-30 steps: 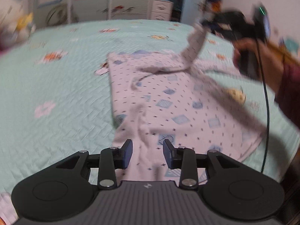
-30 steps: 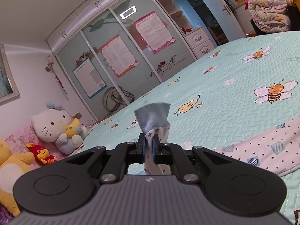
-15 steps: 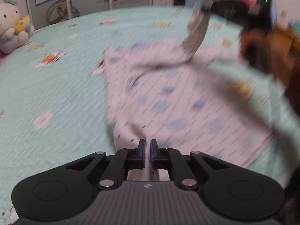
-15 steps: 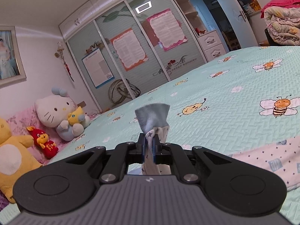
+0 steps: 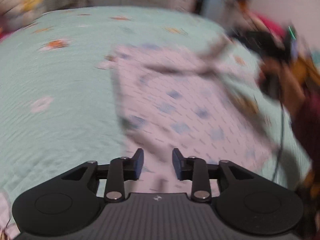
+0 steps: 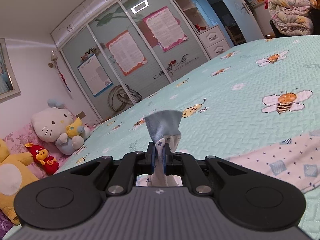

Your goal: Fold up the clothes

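On the bed (image 5: 56, 108), the patterned garment (image 5: 180, 110) lies spread out. My left hand-held gripper (image 5: 158, 161) hangs over its near edge, jaws opening, fabric below them but not pinched. My right hand-held gripper (image 6: 159, 157) is clenched on the garment's blue cuff (image 6: 164, 125), lifting that sleeve.

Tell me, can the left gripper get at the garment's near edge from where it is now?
Probably yes: the left gripper hangs just above the garment, its jaws opening with nothing pinched and nothing in the way.
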`<state>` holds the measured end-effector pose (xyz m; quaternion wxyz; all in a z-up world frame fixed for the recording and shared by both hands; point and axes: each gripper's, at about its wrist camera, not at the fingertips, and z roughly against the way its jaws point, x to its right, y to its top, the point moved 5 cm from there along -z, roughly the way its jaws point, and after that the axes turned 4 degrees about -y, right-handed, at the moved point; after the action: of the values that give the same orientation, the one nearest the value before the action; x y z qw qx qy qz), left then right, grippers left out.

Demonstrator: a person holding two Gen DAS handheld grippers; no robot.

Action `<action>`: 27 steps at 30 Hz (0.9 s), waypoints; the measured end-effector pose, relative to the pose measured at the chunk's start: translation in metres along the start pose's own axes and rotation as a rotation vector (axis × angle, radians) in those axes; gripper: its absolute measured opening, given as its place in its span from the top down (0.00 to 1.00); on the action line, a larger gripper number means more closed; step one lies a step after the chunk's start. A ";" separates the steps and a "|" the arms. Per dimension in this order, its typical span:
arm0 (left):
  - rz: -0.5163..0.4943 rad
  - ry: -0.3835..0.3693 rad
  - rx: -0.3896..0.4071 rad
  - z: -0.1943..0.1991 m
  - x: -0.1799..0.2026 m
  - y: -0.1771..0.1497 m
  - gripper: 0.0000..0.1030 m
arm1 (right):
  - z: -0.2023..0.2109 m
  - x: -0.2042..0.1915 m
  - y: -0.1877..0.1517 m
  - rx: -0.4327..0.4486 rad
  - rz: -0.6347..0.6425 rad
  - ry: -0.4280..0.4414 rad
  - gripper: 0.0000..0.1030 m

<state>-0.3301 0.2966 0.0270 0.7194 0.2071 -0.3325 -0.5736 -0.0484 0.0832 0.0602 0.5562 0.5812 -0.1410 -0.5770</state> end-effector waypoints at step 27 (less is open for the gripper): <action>0.275 -0.106 -0.092 -0.017 -0.044 -0.039 0.97 | -0.001 0.055 -0.019 -0.054 -0.147 -0.128 0.93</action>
<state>-0.3498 0.3276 -0.0220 0.7814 0.0957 -0.3685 -0.4945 -0.0402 0.0460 0.0157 0.5177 0.5368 -0.1176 -0.6557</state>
